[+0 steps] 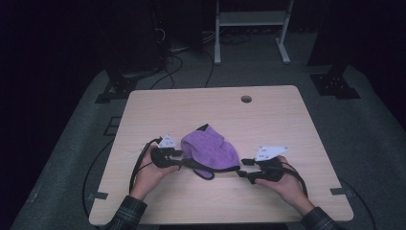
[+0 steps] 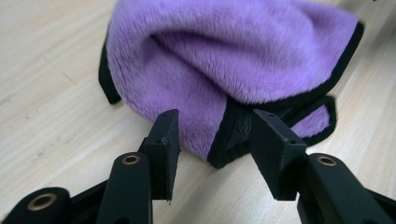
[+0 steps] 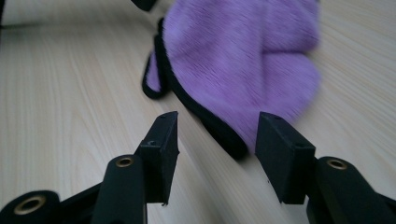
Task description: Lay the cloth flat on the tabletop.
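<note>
— Where are your hands?

— Both forearms come in from the near edge. Your left hand [image 1: 154,173] wraps the left gripper [image 1: 184,160], which points right; your right hand [image 1: 282,179] wraps the right gripper [image 1: 241,167], which points left, so the tips face each other.

— And the jaws?

— Each pair stands partly apart with a clear gap, pads pressing on nothing.
</note>
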`<state>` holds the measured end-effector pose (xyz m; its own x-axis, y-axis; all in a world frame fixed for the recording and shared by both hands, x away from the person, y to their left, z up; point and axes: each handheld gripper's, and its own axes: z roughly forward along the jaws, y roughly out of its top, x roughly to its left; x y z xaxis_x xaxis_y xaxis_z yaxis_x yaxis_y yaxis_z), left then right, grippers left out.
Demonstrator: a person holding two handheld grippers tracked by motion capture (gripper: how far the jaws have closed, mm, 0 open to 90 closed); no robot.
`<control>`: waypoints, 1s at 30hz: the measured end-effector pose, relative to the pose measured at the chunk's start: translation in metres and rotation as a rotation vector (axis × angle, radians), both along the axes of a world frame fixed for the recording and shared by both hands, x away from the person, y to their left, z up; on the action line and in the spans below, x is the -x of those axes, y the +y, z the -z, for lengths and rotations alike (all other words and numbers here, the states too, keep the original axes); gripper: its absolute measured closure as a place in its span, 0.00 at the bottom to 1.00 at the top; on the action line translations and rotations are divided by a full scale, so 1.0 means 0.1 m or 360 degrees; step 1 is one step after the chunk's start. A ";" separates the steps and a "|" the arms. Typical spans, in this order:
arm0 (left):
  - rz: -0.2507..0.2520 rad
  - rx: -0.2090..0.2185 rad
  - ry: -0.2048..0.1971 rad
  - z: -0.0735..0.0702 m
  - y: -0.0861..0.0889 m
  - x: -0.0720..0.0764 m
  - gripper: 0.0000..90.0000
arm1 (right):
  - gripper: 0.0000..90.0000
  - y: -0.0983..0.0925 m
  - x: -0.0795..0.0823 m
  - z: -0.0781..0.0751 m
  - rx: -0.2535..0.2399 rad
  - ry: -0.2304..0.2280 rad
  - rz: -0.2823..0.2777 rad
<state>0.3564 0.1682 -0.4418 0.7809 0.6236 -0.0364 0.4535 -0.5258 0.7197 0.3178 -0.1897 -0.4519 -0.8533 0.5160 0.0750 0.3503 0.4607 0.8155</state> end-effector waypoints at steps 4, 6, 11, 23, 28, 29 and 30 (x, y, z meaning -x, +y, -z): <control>0.0010 -0.0078 -0.0033 0.07 -0.04 -0.02 0.56 | 0.53 0.29 -0.07 0.04 0.0034 -0.0010 -0.0072; 0.0027 -0.0087 -0.0026 0.09 -0.07 -0.02 0.56 | 0.52 0.45 -0.14 0.04 0.0046 -0.0039 -0.0085; 0.0033 -0.0142 -0.0045 0.15 -0.12 -0.06 0.61 | 0.49 0.69 -0.27 0.04 0.0018 -0.0045 -0.0070; 0.0039 -0.0055 0.0055 0.08 -0.08 -0.06 0.95 | 0.87 0.95 -0.40 0.07 0.0031 0.0004 -0.0049; -0.0012 0.0114 0.0035 -0.11 0.17 -0.02 0.95 | 0.96 0.67 -0.45 -0.16 -0.0088 -0.0012 0.0050; -0.0025 0.0120 0.0024 -0.14 0.21 -0.03 0.95 | 0.96 0.61 -0.47 -0.20 -0.0099 -0.0024 0.0073; -0.0041 0.0132 0.0017 -0.16 0.24 -0.03 0.95 | 0.96 0.54 -0.48 -0.23 -0.0109 -0.0026 0.0099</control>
<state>0.3591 0.1925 -0.4256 0.7639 0.6380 -0.0971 0.4740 -0.4526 0.7553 0.3661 -0.1354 -0.4285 -0.8211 0.5623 0.0984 0.3629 0.3811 0.8503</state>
